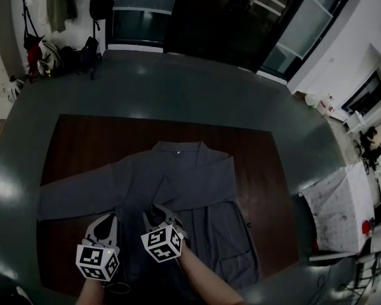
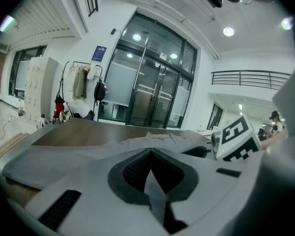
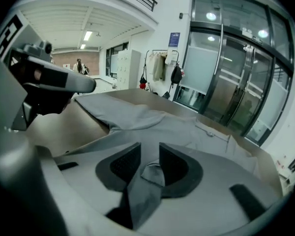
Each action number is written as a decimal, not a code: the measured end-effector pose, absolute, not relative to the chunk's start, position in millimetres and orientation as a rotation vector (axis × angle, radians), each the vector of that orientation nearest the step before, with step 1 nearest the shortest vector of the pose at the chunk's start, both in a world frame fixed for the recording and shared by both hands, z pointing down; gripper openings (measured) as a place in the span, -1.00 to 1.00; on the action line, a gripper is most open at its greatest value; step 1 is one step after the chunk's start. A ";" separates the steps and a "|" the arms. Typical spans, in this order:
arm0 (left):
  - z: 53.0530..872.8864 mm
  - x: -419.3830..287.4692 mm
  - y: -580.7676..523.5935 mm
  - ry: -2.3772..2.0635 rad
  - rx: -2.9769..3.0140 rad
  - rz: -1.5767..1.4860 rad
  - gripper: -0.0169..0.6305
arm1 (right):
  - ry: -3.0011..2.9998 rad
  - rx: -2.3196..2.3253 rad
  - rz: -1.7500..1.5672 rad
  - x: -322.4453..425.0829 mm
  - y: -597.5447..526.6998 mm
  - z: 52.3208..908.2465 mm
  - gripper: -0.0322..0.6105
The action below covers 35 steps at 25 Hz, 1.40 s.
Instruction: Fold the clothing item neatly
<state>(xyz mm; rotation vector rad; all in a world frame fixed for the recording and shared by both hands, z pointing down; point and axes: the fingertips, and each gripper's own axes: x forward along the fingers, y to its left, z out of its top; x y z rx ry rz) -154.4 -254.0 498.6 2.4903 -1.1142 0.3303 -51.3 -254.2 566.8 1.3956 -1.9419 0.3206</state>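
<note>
From above, the grey shirt (image 1: 200, 183) lies spread flat on the dark brown tabletop (image 1: 76, 145), collar at the far side and one sleeve stretched out to my left. Both my tongs are down on its near part, close together: the left tongs (image 1: 106, 220) near the base of that sleeve, the right tongs (image 1: 157, 211) just beside them towards the middle of the shirt. Looking along my left tongs (image 2: 150, 155), the two pads meet at their tips and a thin fold of the shirt (image 2: 64, 154) is pinched between them. The rest of the cloth runs off across the tabletop (image 2: 88, 131), and the marker cube (image 2: 236, 140) of my other tongs shows at the right. Looking along my right tongs (image 3: 150, 154), the pads stand apart. A crumpled bit of the shirt (image 3: 137, 119) sits loose in the gap, not squeezed, and beyond it the shirt lies flat with the collar far off on the tabletop (image 3: 54, 132).
</note>
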 end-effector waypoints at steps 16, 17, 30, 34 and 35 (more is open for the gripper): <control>513.4 -157.3 -259.9 -1.113 2.461 0.345 -0.92 | -1.681 1.764 0.831 62.7 -280.4 608.4 -0.56; 514.1 -157.3 -259.7 -1.113 2.458 0.347 -0.92 | -1.666 1.745 0.831 61.5 -281.0 611.8 -0.56; 524.3 -182.5 -277.5 -1.142 2.421 0.322 -0.92 | -1.857 1.763 0.545 -4.6 -336.7 569.7 -0.89; 528.2 -202.8 -284.9 -1.157 2.420 0.315 -0.92 | -1.894 1.667 0.560 -37.3 -353.8 590.5 -0.84; 528.9 -206.0 -284.8 -1.160 2.417 0.312 -0.92 | -1.907 1.644 0.559 -43.1 -355.9 594.5 -0.74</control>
